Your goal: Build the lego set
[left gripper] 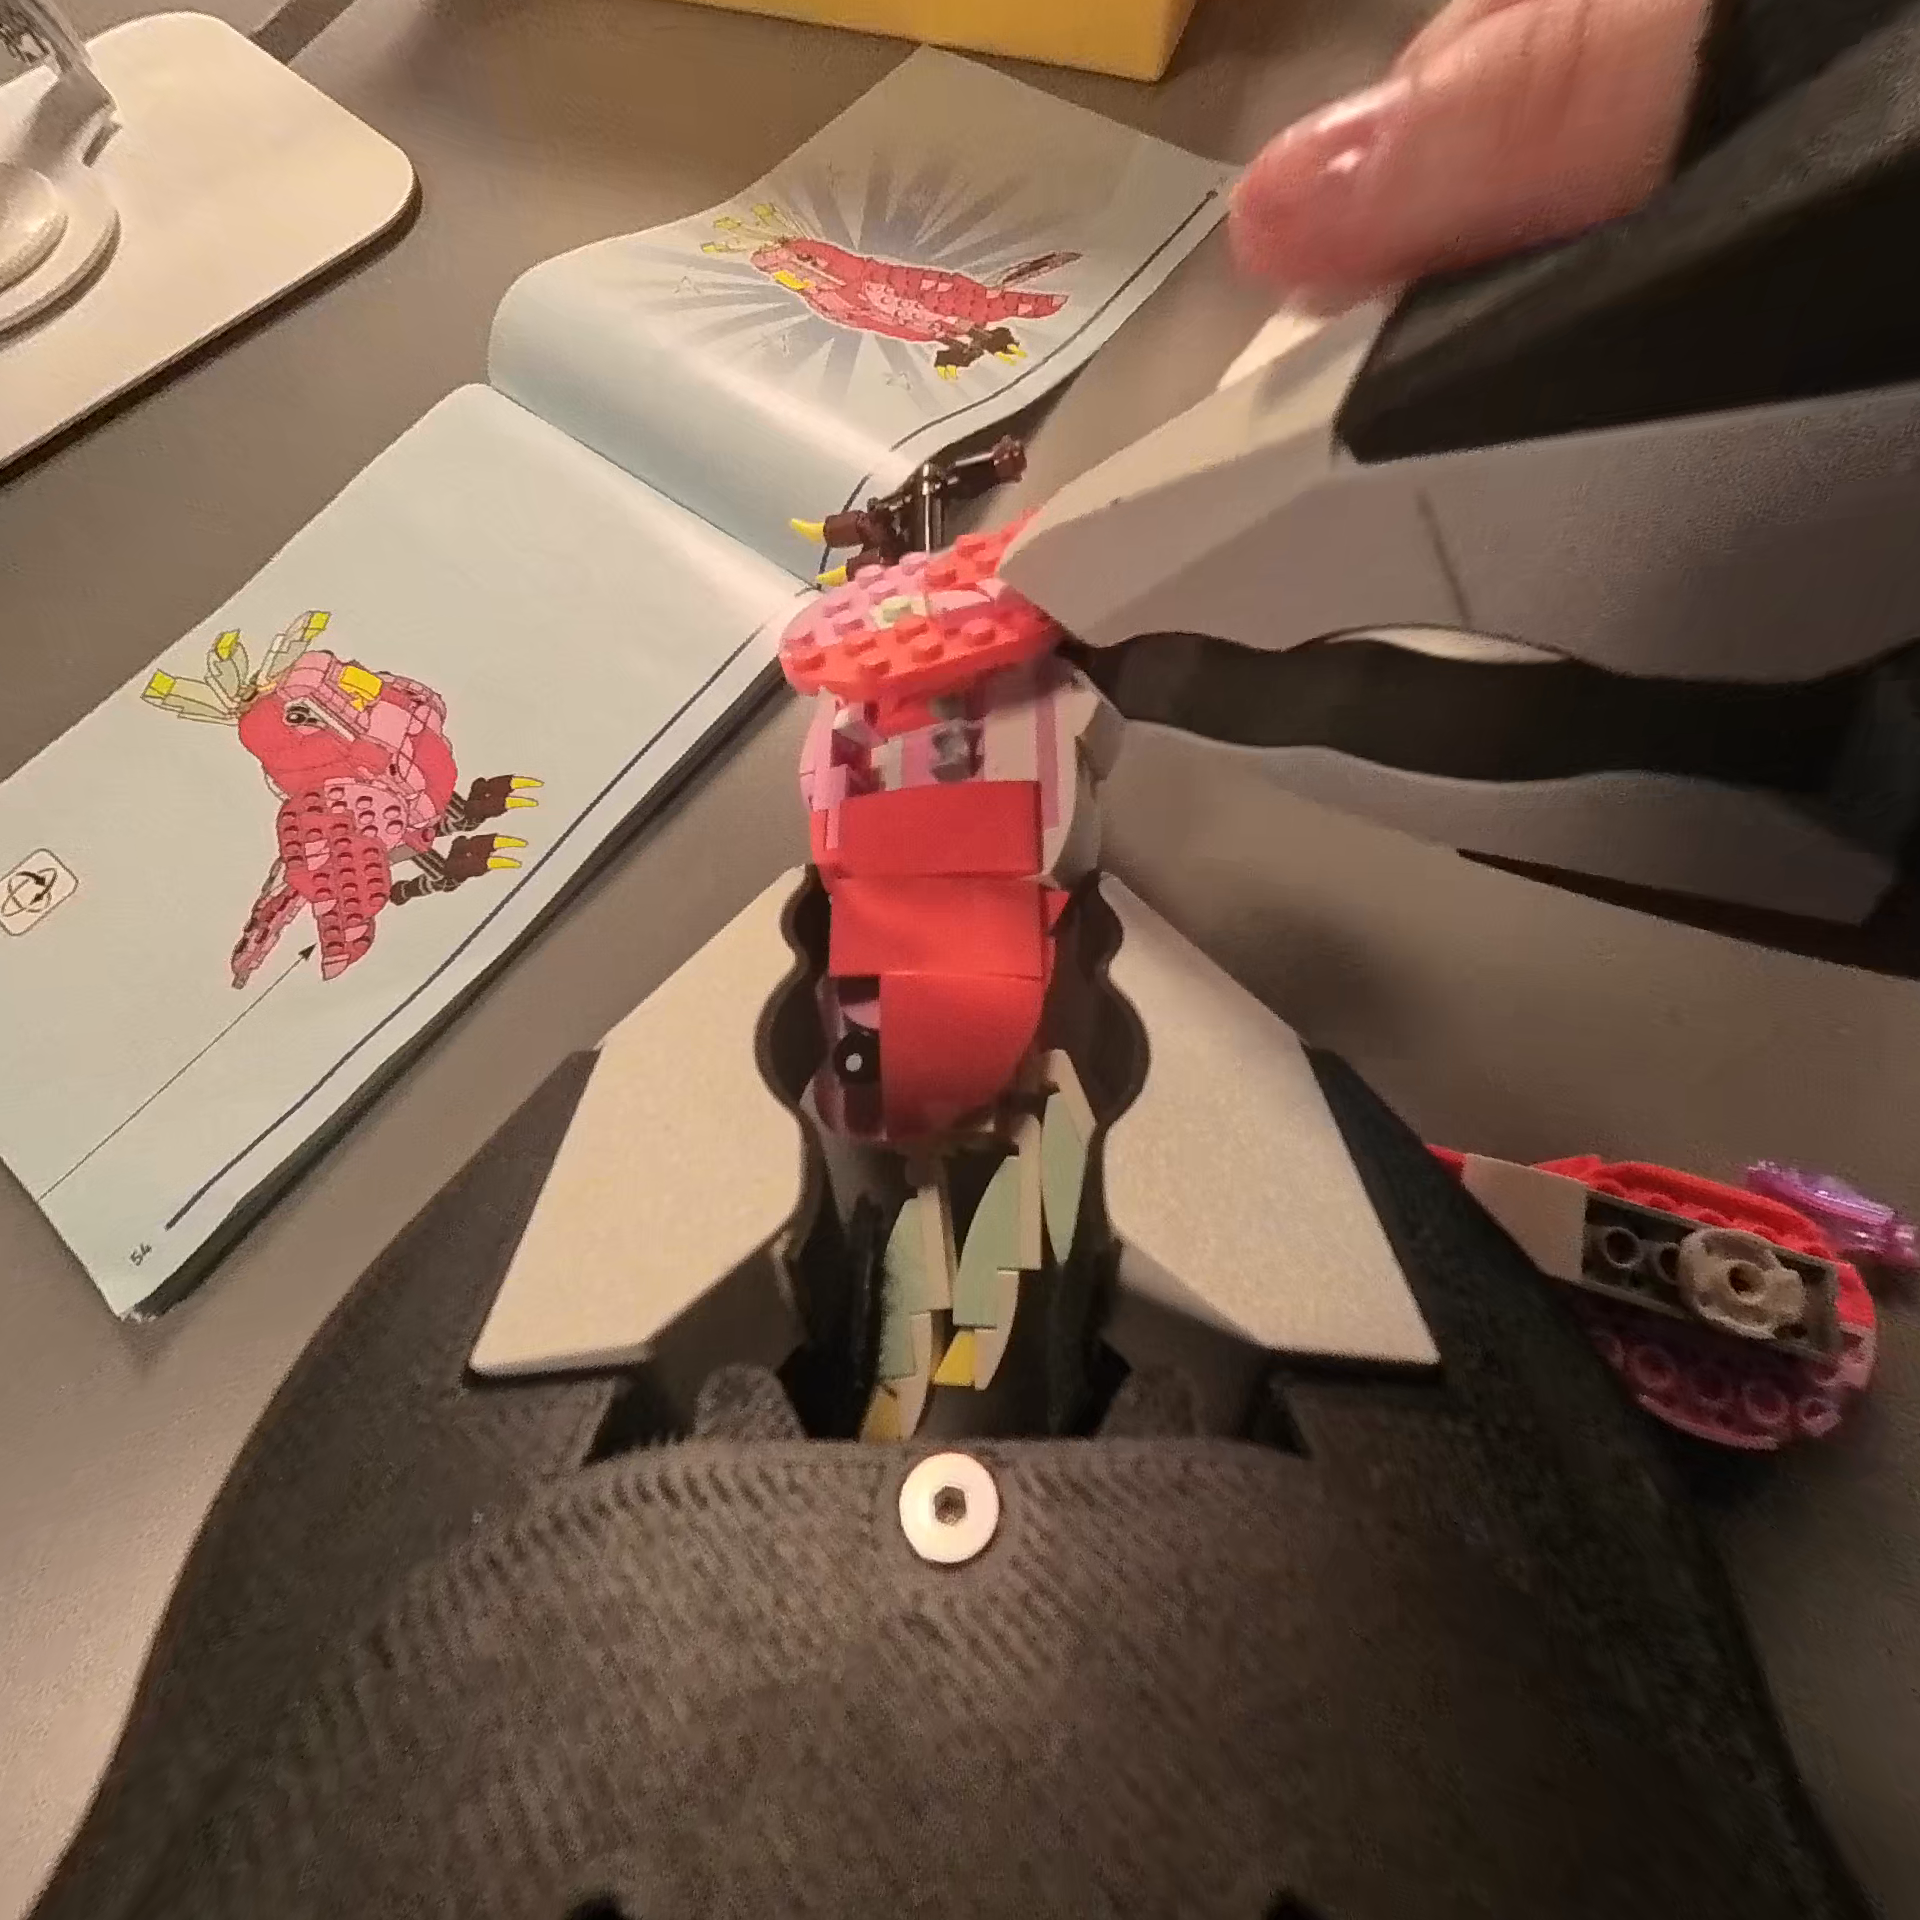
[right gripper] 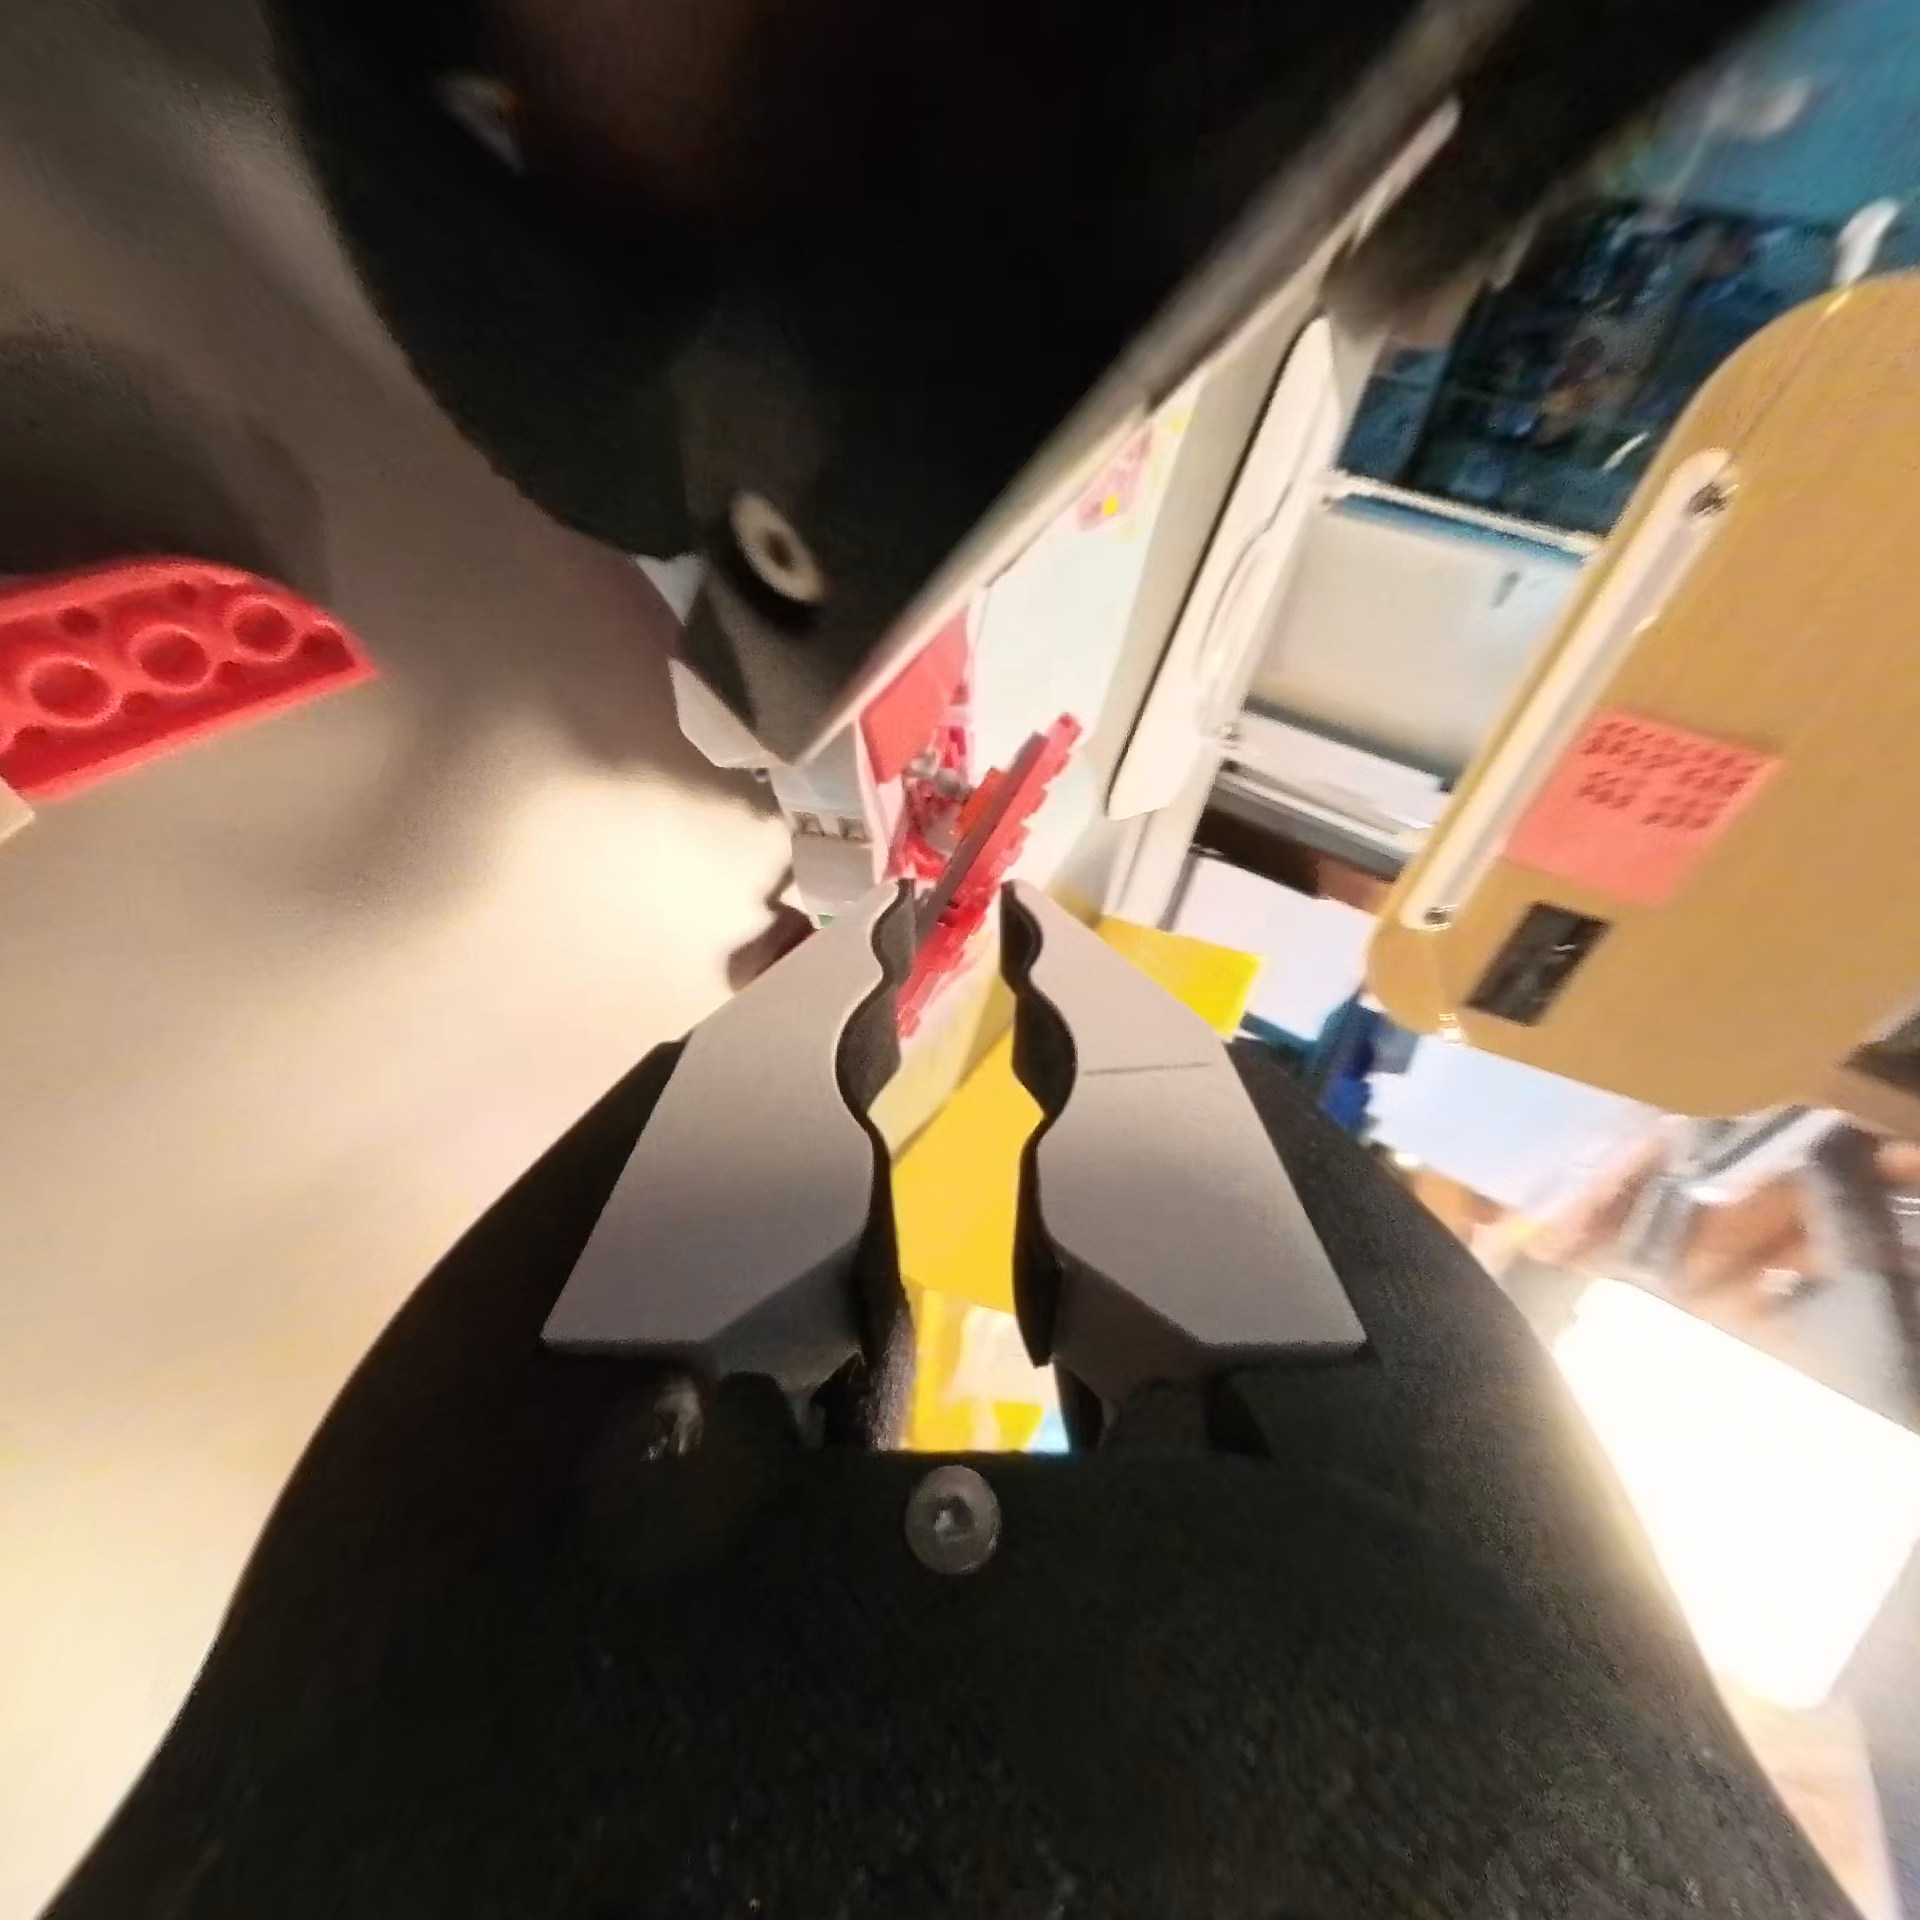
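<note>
My left gripper (left gripper: 951, 894) is shut on a red and pink brick bird model (left gripper: 935, 935) and holds it above the table, head and pale crest feathers toward the camera. The model's dark legs with yellow claws (left gripper: 894, 520) point away. A flat red and pink wing plate (left gripper: 904, 634) lies on the model's far end. My right gripper (left gripper: 1049, 613) comes in from the right and pinches that plate's edge. In the right wrist view the plate (right gripper: 966, 894) stands edge-on between my right gripper's (right gripper: 951, 909) fingertips. The left gripper's dark body (right gripper: 675, 260) is just behind it.
An open instruction booklet (left gripper: 416, 727) lies on the grey table (left gripper: 623, 156) at left. A second wing assembly (left gripper: 1714, 1320) and a clear purple piece (left gripper: 1860, 1216) lie at right. A pale stand base (left gripper: 208, 208) and a yellow box (left gripper: 1039, 31) sit at the back. A hand (left gripper: 1455, 156) holds the right gripper.
</note>
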The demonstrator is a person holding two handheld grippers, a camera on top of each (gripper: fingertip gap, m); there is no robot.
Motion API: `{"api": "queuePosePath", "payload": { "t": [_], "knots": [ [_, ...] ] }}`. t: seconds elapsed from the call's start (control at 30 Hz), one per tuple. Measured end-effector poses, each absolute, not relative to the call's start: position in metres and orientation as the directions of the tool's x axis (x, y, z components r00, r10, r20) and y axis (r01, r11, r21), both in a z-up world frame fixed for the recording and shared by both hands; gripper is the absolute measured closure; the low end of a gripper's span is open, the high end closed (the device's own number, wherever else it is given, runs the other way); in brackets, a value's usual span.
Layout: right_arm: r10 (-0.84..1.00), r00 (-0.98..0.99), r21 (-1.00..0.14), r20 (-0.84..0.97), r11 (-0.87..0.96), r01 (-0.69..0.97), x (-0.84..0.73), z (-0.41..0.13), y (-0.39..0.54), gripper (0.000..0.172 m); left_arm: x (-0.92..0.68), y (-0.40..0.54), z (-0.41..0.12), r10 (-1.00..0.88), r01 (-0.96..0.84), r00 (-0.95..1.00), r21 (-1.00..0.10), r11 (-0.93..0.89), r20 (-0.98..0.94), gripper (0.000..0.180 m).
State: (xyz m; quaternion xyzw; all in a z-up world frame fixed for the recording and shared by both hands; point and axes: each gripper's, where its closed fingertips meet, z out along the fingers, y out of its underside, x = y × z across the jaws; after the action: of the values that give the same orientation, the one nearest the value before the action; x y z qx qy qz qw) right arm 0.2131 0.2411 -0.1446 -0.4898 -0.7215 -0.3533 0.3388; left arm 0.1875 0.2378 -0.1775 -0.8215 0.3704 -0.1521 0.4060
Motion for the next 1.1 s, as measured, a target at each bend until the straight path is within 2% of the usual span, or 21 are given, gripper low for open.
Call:
{"api": "queuePosePath", "payload": {
  "t": [0.23,0.4,0.5,0.63,0.73,0.83,1.1],
  "knots": [
    [0.396,-0.260,0.150,0.881,0.289,0.946,0.220,-0.140,0.247,0.164,0.187,0.236,-0.178,-0.761,-0.498,0.647,-0.783,-0.372,-0.050,0.134],
    [0.354,-0.158,0.059,0.922,0.274,0.960,0.235,-0.124,0.248,0.164,0.186,0.231,-0.179,-0.808,-0.537,0.584,-0.783,-0.315,-0.075,0.133],
    [0.343,-0.131,0.050,0.930,0.235,0.971,0.256,-0.126,0.251,0.164,0.184,0.229,-0.181,-0.823,-0.558,0.560,-0.777,-0.293,-0.092,0.132],
    [0.296,-0.176,0.110,0.939,0.226,0.968,0.282,-0.149,0.251,0.164,0.182,0.228,-0.182,-0.827,-0.556,0.557,-0.775,-0.299,-0.080,0.131],
    [0.233,-0.249,0.183,0.940,0.271,0.945,0.288,-0.159,0.245,0.163,0.183,0.226,-0.182,-0.829,-0.558,0.554,-0.774,-0.300,-0.079,0.117],
    [0.207,-0.250,0.187,0.946,0.284,0.940,0.294,-0.161,0.242,0.164,0.182,0.228,-0.181,-0.817,-0.554,0.569,-0.777,-0.299,-0.091,0.109],
    [0.246,-0.325,0.254,0.913,0.280,0.926,0.315,-0.177,0.244,0.163,0.184,0.228,-0.175,-0.824,-0.513,0.563,-0.808,-0.290,-0.062,0.108]
  ]
}}
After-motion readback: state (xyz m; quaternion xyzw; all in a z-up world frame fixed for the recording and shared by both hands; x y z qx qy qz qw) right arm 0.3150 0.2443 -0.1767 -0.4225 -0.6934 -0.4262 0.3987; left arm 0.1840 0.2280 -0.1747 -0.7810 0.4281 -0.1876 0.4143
